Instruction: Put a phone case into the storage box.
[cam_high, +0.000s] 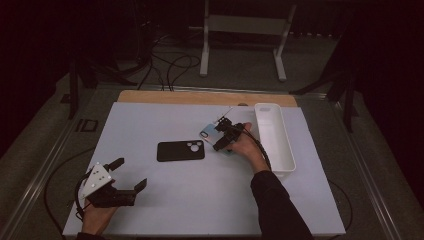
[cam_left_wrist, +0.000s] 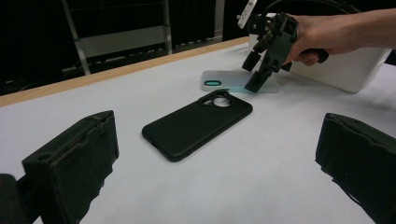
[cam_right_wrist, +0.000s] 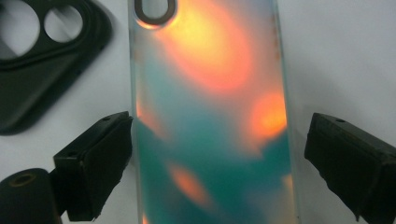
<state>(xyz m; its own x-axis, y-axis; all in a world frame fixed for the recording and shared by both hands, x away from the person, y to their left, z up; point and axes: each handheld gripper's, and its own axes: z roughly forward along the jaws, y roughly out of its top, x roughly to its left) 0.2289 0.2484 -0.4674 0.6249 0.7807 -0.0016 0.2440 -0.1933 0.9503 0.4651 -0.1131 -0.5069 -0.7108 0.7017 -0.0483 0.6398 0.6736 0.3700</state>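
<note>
- The left gripper (cam_high: 131, 175), held in the person's left hand (cam_high: 97, 216) at the near left corner of the white table top (cam_high: 165, 210), has its two black jaws spread wide with nothing between them; a grey three-cornered plate sits on top of it.
- Further in, near the middle of the table, a black rubbery phone case with round camera cut-outs (cam_high: 180, 150) lies flat, apart from both grippers.
- Just right of and beyond it lies the iridescent translucent phone case with teal and orange patches (cam_right_wrist: 210, 93), flat on the table.
- The right gripper (cam_right_wrist: 217, 163) is tipped down over this shimmering case, jaws apart and straddling its long sides; the left jaw is at or touching the edge, the right jaw stands clear.
- Beyond the right hand (cam_high: 247, 145), a long white rectangular plastic tray (cam_high: 280, 145) sits along the table's right side.
</note>
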